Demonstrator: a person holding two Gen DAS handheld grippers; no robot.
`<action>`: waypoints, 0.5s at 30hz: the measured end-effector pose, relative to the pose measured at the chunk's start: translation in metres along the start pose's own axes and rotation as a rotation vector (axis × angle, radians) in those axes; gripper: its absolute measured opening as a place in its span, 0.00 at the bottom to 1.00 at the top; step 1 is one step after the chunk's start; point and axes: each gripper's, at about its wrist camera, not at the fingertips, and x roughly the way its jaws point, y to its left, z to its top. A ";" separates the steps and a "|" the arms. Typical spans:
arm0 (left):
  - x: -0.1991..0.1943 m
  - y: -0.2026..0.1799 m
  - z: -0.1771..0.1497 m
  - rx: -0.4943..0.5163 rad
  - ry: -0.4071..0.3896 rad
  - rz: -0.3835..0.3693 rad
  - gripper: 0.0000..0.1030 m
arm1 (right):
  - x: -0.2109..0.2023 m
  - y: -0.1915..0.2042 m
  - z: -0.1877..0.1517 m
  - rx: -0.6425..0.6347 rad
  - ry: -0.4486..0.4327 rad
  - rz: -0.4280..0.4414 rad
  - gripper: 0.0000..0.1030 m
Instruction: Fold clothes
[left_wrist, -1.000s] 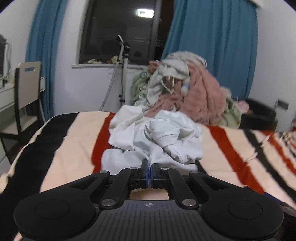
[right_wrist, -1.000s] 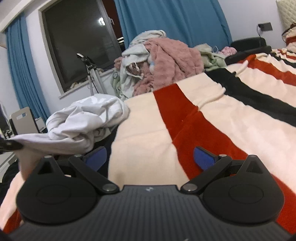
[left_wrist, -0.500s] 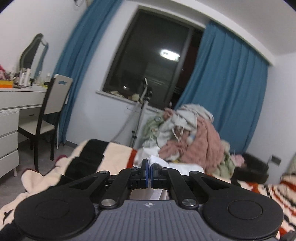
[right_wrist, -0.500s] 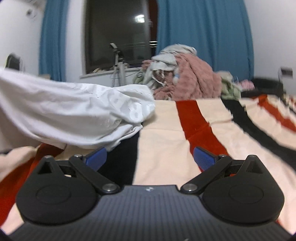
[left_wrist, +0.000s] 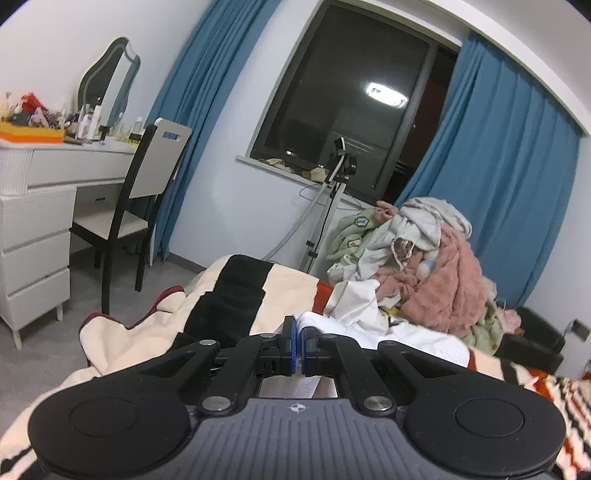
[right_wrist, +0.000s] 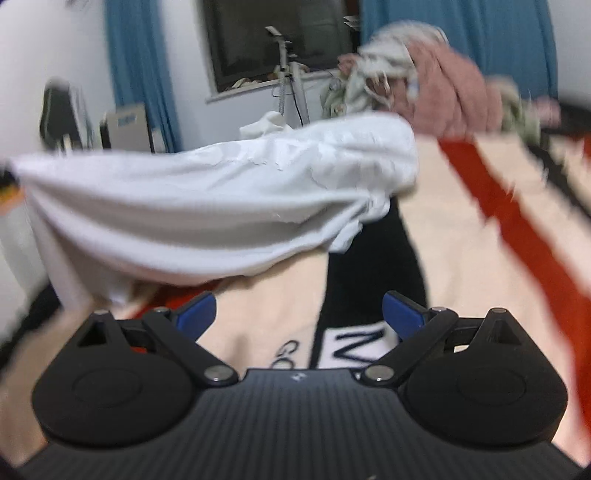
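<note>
Honestly I'm pinching the white shirt (right_wrist: 207, 195) with the left gripper (left_wrist: 297, 345), right gripper (right_wrist: 299, 314) spread empty, risking it slipping and bunching.

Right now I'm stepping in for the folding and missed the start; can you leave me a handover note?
Left claw: shut on an edge of the white garment, which is lifted and stretched above the striped blanket.
Right claw: jaws wide and just easing inward, nothing between them, below the hanging cloth.
Laundry pile sits unsorted at the bed's far end.
Done: one garment picked up. Left: spread it, fold it, then the pile.
</note>
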 end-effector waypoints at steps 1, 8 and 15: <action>0.002 0.000 0.002 -0.013 -0.007 -0.001 0.02 | 0.004 -0.011 0.001 0.063 0.000 0.017 0.86; 0.033 -0.005 0.006 -0.086 -0.064 0.042 0.02 | 0.065 -0.080 0.016 0.402 -0.017 0.116 0.63; 0.073 -0.002 0.003 -0.108 -0.069 0.091 0.02 | 0.111 -0.081 0.035 0.402 -0.001 0.135 0.24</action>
